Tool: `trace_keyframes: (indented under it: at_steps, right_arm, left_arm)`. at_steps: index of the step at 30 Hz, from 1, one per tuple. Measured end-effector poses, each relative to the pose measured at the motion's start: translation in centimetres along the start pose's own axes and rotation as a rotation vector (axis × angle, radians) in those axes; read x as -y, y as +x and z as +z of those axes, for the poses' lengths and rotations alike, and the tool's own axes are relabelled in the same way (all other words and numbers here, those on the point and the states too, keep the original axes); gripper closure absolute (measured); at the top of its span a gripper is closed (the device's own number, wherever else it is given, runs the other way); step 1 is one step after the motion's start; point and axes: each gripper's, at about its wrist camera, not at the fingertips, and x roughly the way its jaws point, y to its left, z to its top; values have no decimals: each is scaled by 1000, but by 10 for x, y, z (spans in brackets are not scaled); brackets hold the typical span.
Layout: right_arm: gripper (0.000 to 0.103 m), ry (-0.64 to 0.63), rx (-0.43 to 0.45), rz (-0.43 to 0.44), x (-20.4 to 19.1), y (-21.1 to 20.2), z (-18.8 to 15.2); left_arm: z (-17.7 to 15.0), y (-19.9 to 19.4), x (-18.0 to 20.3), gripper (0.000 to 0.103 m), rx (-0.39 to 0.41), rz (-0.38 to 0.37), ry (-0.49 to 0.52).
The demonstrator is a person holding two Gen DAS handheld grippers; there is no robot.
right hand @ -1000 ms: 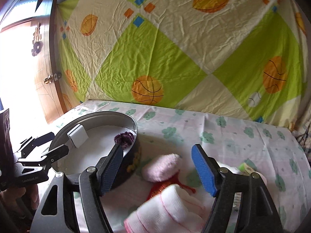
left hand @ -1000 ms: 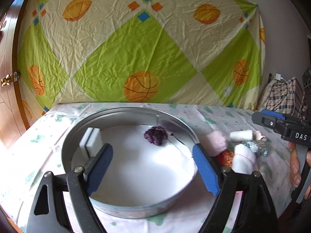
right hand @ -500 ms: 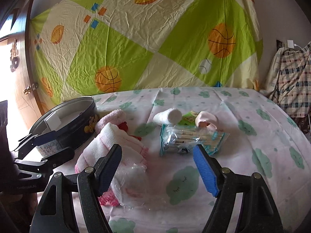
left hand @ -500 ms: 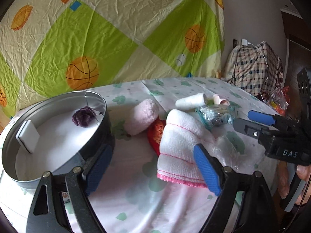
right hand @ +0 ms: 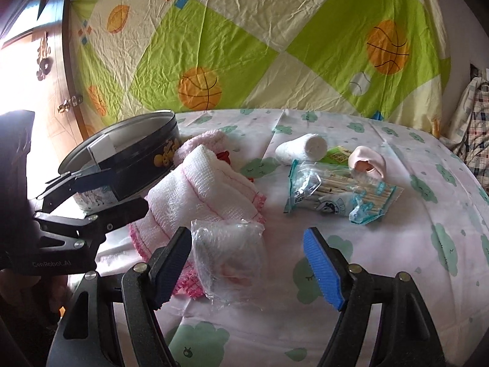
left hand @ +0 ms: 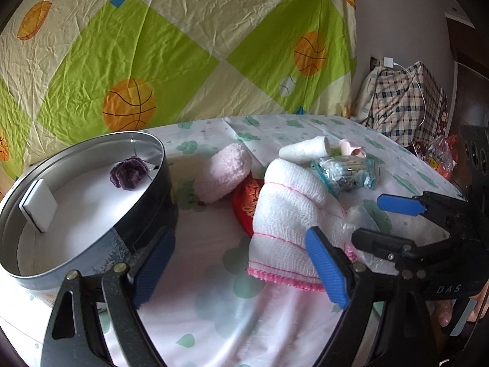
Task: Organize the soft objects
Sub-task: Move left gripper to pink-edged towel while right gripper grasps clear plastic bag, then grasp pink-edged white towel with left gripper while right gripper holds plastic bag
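Note:
A round metal tin (left hand: 91, 244) (right hand: 134, 168) stands at the left and holds a purple yarn flower (left hand: 128, 172) and a white sponge block (left hand: 38, 205). Right of it lie a pink fluffy roll (left hand: 223, 177), a red pouch (left hand: 246, 205) and a white gauze towel with pink trim (left hand: 287, 223) (right hand: 207, 189). A clear plastic-wrapped pad (right hand: 229, 257) lies in front of the towel. My left gripper (left hand: 241, 266) is open and empty, low between tin and towel. My right gripper (right hand: 247, 266) is open and empty, at the wrapped pad.
A white bandage roll (right hand: 302, 150), a cotton swab packet (right hand: 333, 195) and a pink puff (right hand: 368, 162) lie at the back right on the cloud-print cloth (right hand: 397, 244). A basketball-print sheet (right hand: 244, 46) hangs behind. A plaid bag (left hand: 397, 107) stands at far right.
Both grippers have swung right, away from over the tin, and lowered toward the pile of soft things. Both stay open and empty.

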Motion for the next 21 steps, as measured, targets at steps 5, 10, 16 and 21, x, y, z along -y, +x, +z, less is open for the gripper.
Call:
trace_keyframes:
  at_steps: [5,10,16,21]
  right_arm:
    - [44,-54,-53,-9,-9,10,-1]
    - [58,-26,-72,16,-2,13,-2]
    - [60,85,13,18,17,2,2]
    - [60,59,34,-119,21,1,6]
  left_arm:
    - [-1,0,1,14,-2,-4,5]
    - [-2,3,8,14,-16,-7,34]
    - [2,14,22,14,-49,-52,66]
    - [7,26,33,18,-95,-107,72]
